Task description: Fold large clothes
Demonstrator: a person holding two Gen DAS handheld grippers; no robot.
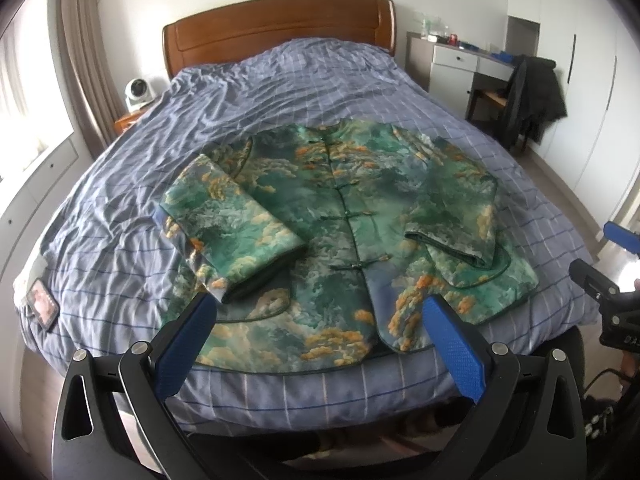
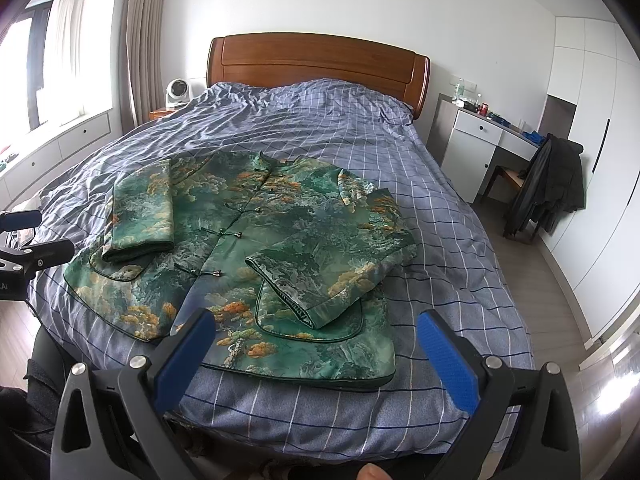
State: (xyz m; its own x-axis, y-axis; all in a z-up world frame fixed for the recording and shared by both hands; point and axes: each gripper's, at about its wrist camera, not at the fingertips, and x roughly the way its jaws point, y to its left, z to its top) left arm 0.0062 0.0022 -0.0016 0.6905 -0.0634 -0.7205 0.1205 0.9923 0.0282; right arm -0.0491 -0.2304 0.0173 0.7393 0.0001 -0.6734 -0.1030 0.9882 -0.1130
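A green brocade jacket (image 1: 344, 240) with knot-button fastenings is lying face up on the checked blue duvet (image 1: 280, 92), its hem toward the foot of the bed and its collar toward the wooden headboard (image 1: 276, 28). Both sleeves are lying folded in over the front panels, the left sleeve (image 1: 232, 220) and the right sleeve (image 2: 320, 276) each resting on the body, so the sleeve step is looking done and the body fold is judged to be the one coming up. The left gripper (image 1: 316, 320) is hovering above the hem with its jaws spread wide and nothing between them; the right gripper (image 2: 316, 336) is hanging likewise over the hem's other side, jaws parted and empty. The next move is probably calling for each to drop to a hem corner, pinch it, and carry the hem up toward the collar without disturbing the sleeves
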